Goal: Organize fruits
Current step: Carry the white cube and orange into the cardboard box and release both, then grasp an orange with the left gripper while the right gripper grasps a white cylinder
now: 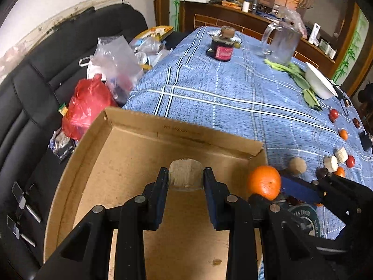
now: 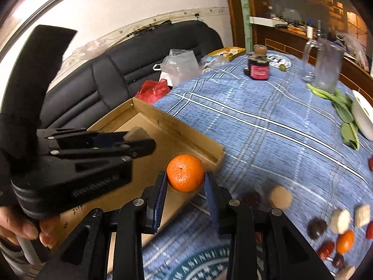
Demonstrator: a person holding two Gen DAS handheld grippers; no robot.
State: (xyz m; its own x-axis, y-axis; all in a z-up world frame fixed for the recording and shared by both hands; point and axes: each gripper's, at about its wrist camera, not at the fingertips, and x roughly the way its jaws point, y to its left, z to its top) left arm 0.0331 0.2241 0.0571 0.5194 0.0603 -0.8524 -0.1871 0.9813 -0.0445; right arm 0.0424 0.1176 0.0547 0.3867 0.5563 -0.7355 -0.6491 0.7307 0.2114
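Left claw [image 1: 185,178] clenched on beige block [image 1: 185,172] above box [image 1: 139,126]; right claw [image 2: 185,182] grasping orange [image 2: 185,172] beside box corner. Risk: orange rolling off bench if released outside.

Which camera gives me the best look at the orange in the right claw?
Right wrist view: the orange sits centred, sharp, between the right claw pads. Left wrist view shows it off to the side, beside the cardboard box corner.

A round orange tangerine [image 2: 185,173], a brown cardboard tray [image 1: 130,154], a blue white-striped plaid cloth [image 1: 221,93], a red plastic bag [image 1: 87,107] at left.
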